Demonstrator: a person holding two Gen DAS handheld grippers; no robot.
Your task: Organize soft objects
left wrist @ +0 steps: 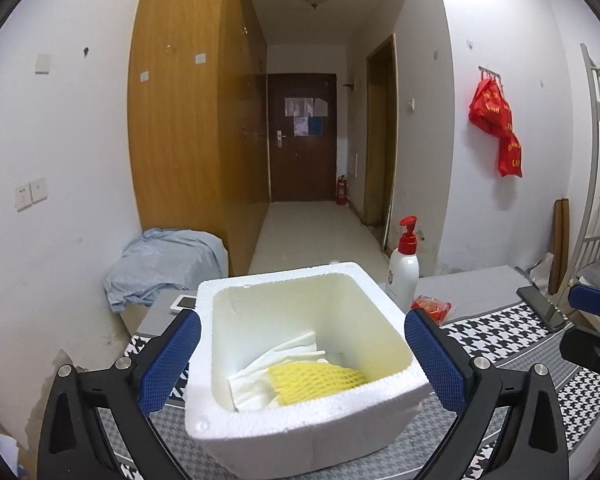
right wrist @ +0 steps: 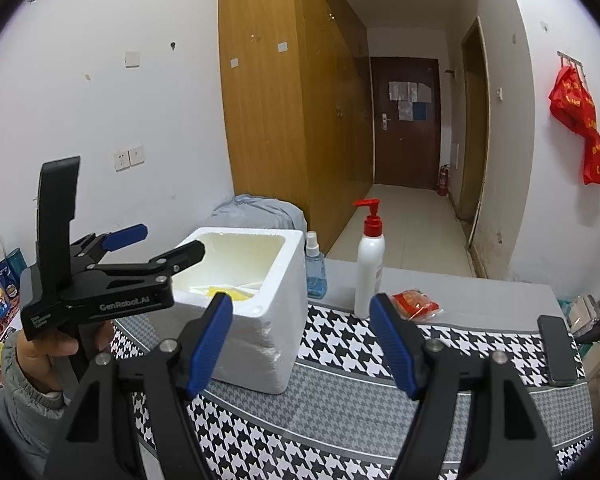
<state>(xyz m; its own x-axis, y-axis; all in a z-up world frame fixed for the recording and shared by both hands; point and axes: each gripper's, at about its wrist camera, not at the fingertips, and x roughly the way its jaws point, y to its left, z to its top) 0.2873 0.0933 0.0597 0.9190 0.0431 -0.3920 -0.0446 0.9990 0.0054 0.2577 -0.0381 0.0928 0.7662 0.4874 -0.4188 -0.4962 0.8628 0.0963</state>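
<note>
White foam box (left wrist: 300, 432) on the houndstooth-clothed tabletop (right wrist: 340, 412) holds yellow foam netting (left wrist: 316, 376) and crumpled white paper (left wrist: 260, 376). Left gripper (left wrist: 302, 360) straddles it, spread; right gripper (right wrist: 302, 344) spread, empty.

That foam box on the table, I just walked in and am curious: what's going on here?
A person holds a two-finger gripper in each hand. The left gripper hangs open over the white foam box, gripping nothing. Inside lie a yellow foam net and white foam sheets. The right gripper is open and empty too, above the houndstooth tablecloth. A red packet lies beside a pump bottle.
</note>
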